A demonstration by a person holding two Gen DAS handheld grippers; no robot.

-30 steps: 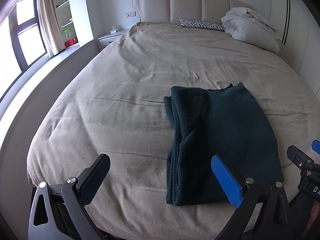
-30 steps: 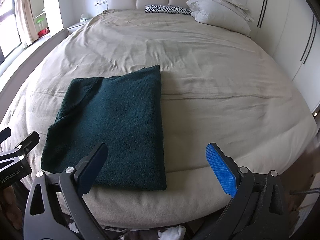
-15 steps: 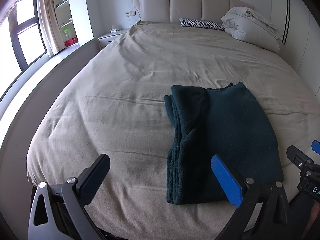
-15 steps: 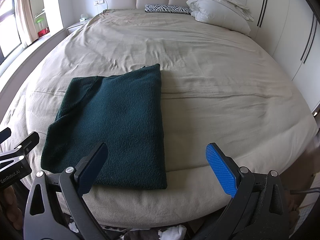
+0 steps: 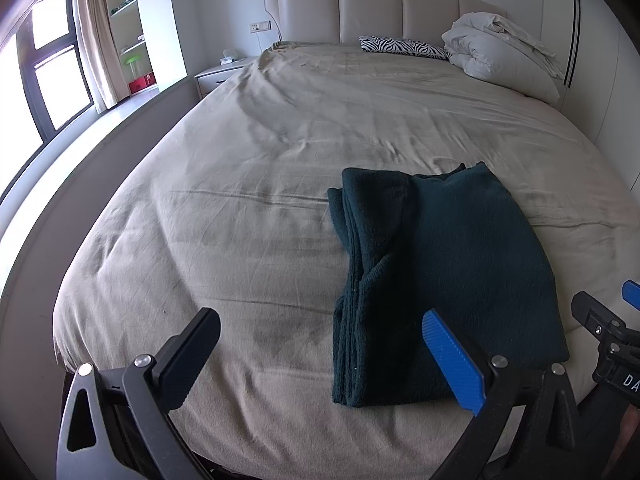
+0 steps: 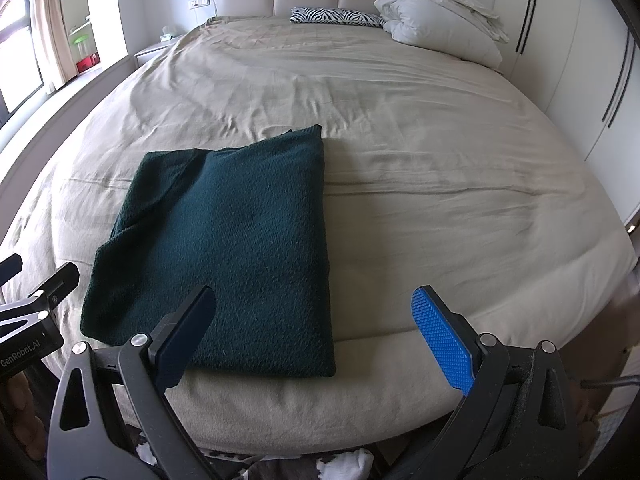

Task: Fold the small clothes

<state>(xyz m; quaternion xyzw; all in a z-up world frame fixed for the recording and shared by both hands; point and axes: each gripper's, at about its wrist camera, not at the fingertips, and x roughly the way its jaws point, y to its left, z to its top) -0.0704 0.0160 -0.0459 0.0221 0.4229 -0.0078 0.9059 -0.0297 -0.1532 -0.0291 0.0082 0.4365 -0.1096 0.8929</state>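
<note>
Nubbly dark-green knit garment (image 6: 224, 240) on matt, creased beige cloth bedspread (image 6: 420, 140)

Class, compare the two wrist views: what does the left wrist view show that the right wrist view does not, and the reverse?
Left wrist view only: the layered folded edges along the garment's left side, and the tall dark-framed window.

Right wrist view only: white cloth on the floor below the bed's near edge.

Both: the dark green folded garment lying flat on the beige bed, the zebra-print pillow, the white duvet, and both grippers open, holding nothing.
</note>
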